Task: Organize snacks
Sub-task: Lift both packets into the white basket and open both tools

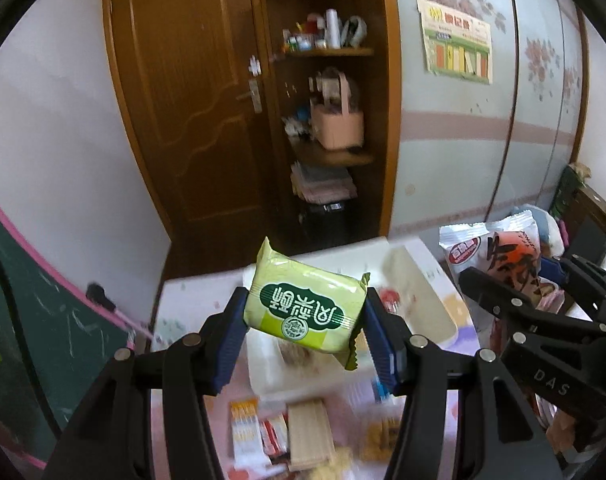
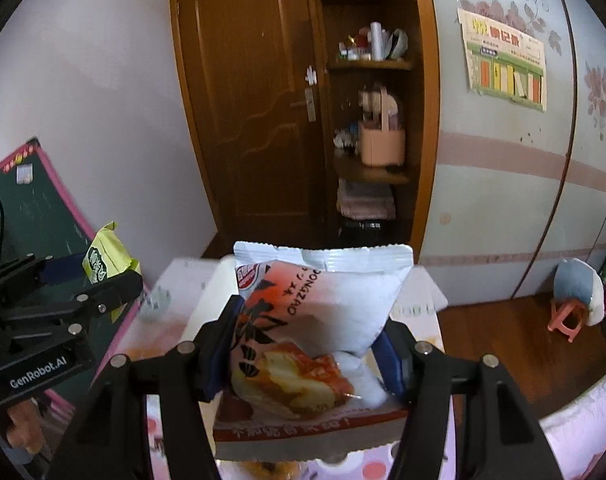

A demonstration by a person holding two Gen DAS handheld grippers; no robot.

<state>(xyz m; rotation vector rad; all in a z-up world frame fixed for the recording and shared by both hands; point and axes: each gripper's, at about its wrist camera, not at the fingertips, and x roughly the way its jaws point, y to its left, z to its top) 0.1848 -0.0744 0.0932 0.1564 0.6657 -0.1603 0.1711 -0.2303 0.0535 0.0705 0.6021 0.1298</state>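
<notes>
My left gripper (image 1: 303, 320) is shut on a small green snack packet (image 1: 305, 307) and holds it in the air above the table. The packet and left gripper (image 2: 103, 276) also show at the left of the right wrist view. My right gripper (image 2: 303, 344) is shut on a white and red cake bag (image 2: 315, 328), held up above a white box (image 2: 419, 300). The same bag (image 1: 499, 256) and the right gripper (image 1: 515, 292) show at the right of the left wrist view.
A table with a pink patterned cloth (image 1: 183, 312) carries a white open box (image 1: 415, 280) and several loose snack packets (image 1: 279, 432). A green chalkboard (image 1: 43, 340) leans at the left. A wooden door and shelf (image 1: 323, 120) stand behind. A pink stool (image 2: 567, 320) is right.
</notes>
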